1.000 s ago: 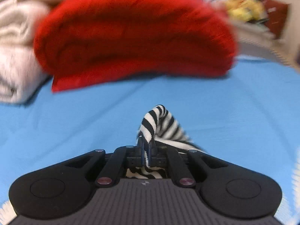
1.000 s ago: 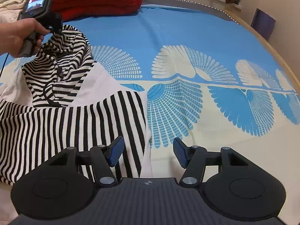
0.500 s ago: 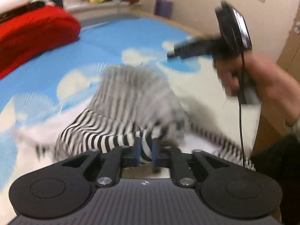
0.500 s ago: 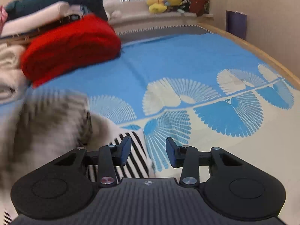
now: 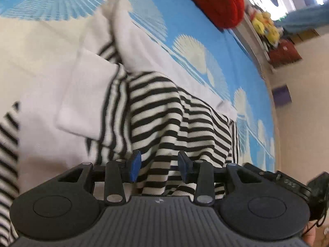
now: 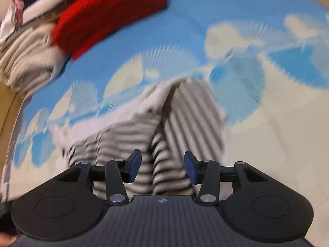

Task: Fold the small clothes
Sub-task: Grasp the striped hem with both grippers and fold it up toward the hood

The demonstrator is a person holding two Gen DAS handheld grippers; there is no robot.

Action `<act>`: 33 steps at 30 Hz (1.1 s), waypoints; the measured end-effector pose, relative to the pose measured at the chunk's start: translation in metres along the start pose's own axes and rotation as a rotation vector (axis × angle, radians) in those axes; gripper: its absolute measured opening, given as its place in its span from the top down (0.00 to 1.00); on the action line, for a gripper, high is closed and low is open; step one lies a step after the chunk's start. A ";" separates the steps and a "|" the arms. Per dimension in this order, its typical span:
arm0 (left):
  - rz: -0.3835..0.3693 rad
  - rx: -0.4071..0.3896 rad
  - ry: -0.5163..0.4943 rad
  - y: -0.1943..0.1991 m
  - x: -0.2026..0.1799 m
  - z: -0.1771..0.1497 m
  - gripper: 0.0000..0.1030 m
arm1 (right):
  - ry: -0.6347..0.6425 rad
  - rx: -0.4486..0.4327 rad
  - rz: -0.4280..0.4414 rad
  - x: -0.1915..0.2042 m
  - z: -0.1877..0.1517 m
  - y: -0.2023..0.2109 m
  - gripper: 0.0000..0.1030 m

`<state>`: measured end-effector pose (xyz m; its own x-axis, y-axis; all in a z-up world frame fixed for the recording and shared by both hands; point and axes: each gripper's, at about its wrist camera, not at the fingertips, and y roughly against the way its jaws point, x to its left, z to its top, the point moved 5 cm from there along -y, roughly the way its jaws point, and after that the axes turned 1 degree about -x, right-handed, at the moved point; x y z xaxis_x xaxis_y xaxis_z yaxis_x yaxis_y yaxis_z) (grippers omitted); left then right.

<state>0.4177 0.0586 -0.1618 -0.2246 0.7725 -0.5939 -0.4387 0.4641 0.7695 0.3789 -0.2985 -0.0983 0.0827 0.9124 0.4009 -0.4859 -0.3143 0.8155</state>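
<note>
The left gripper (image 5: 157, 165) stood partly open above the black-and-white striped garment (image 5: 164, 111). Its jaws had just been opening; striped cloth lay between them, and the blue pads (image 5: 135, 165) pressed on nothing visible. The garment lay crumpled on the blue-and-cream bedspread (image 5: 185, 20), with a white panel (image 5: 86, 94) folded over its left part. The near edge of the garment was hidden behind the gripper body. In the left wrist view, part of a black device (image 5: 287, 182) and a sliver of a hand (image 5: 310, 239) were cut off at the lower right corner.

The right gripper (image 6: 162, 167) was also partly open, its jaws having just widened slightly. The striped garment (image 6: 185, 115) lay under and between them; motion blur in the right wrist view prevented any judgement of contact with the pads. A red folded textile (image 6: 107, 14) lay far left on the bedspread (image 6: 257, 123), beside a stack of pale folded cloth (image 6: 26, 57). Both were smeared, and their exact edges could not be made out. Yellow soft toys (image 5: 265, 26) on a far ledge were too blurred to identify further.
</note>
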 end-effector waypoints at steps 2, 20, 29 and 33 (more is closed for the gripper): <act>0.024 0.017 0.002 -0.006 0.008 -0.011 0.59 | -0.001 0.043 0.012 0.007 -0.007 -0.011 0.53; -0.187 -0.505 -0.186 0.102 -0.028 0.043 0.97 | -0.258 -0.409 0.340 -0.009 0.032 0.052 1.00; 0.080 -0.032 0.052 0.027 0.049 0.019 0.89 | -0.358 0.001 -0.189 -0.076 -0.013 -0.015 0.96; 0.014 -0.071 0.083 0.036 0.045 0.025 0.57 | -0.264 -0.135 -0.107 -0.049 0.003 0.008 0.77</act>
<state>0.4131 0.1210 -0.1554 -0.3013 0.7390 -0.6025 -0.4950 0.4188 0.7613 0.3738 -0.3467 -0.1101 0.3538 0.8334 0.4246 -0.5718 -0.1666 0.8033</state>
